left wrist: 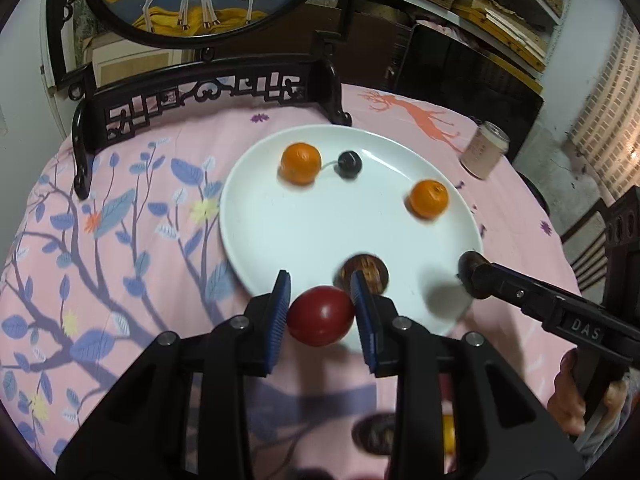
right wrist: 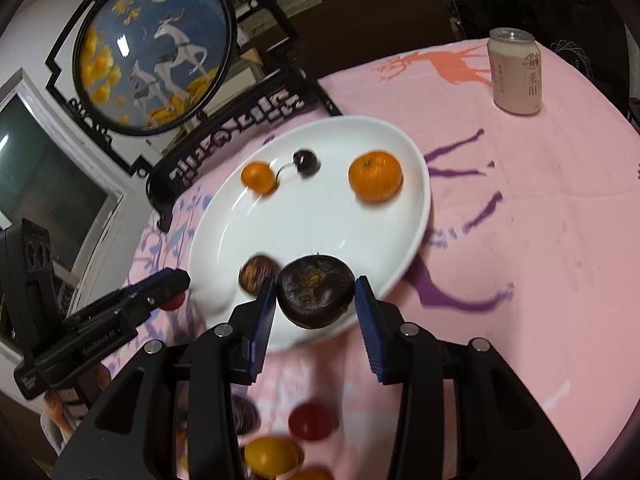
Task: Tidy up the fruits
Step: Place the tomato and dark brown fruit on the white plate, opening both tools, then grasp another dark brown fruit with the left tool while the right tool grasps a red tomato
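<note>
A white plate (left wrist: 304, 232) (right wrist: 320, 224) sits on the pink tablecloth. It holds two oranges (left wrist: 301, 162) (left wrist: 428, 199), a dark cherry (left wrist: 349, 164) and a brown water chestnut (left wrist: 366, 270). My left gripper (left wrist: 321, 308) is shut on a red tomato (left wrist: 320, 316) above the plate's near rim. My right gripper (right wrist: 316, 298) is shut on a dark water chestnut (right wrist: 316, 296) over the plate's near edge; it also shows in the left wrist view (left wrist: 472, 276). The left gripper shows at the left of the right wrist view (right wrist: 160, 286).
A drink can (right wrist: 515, 76) (left wrist: 484, 150) stands at the far right of the table. A dark carved stand with a round deer painting (right wrist: 154, 46) stands behind the plate. More fruit lies near me: a red tomato (right wrist: 311, 420), a yellow fruit (right wrist: 271, 455) and a brown chestnut (left wrist: 374, 436).
</note>
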Motion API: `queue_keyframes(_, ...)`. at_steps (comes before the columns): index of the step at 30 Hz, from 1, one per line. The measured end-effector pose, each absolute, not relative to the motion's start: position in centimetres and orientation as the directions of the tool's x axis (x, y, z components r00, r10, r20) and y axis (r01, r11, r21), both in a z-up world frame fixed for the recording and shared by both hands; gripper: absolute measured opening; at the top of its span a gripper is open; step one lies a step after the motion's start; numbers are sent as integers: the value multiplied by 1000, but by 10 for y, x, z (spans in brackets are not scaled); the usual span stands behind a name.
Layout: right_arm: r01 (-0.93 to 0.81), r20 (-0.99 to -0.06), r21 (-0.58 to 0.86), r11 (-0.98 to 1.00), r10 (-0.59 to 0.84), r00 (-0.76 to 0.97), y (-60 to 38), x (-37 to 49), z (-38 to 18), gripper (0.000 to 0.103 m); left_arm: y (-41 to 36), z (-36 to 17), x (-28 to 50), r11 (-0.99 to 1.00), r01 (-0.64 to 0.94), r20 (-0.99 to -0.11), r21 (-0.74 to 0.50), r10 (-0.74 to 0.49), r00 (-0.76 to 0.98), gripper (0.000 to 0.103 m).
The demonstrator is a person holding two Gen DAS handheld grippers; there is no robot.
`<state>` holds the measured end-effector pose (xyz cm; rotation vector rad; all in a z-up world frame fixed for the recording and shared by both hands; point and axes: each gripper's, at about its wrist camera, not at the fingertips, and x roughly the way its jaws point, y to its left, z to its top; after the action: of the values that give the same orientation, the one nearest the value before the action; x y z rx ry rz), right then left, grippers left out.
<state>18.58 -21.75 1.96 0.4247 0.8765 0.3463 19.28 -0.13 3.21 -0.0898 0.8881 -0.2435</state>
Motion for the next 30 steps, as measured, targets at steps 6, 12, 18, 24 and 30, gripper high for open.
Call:
queue_keyframes(6,-119,-608,537,835,481,631,-233,177,25,65,0,30,190,966,175,-750,-189,-257,610,45)
queue_keyframes(12,-145,-621,550,822,519,587,-230,156,21,65,18,27,168,966,162,-746,-202,-259,613,45)
queue_keyframes(18,-173,-650,539,824,538,537,-218,126,13,65,39,13,137,971,142,-766,-191,-238,597,50)
queue_keyframes(24,-172,-646,549,818,545,534,-220,107,15,65,24,9,114,950,244,-762,-196,-304,572,57)
queue_keyframes(30,-154,-639,563,812,546,542,-228,107,15,65,-12,2,102,912,373,-781,-174,-358,511,57)
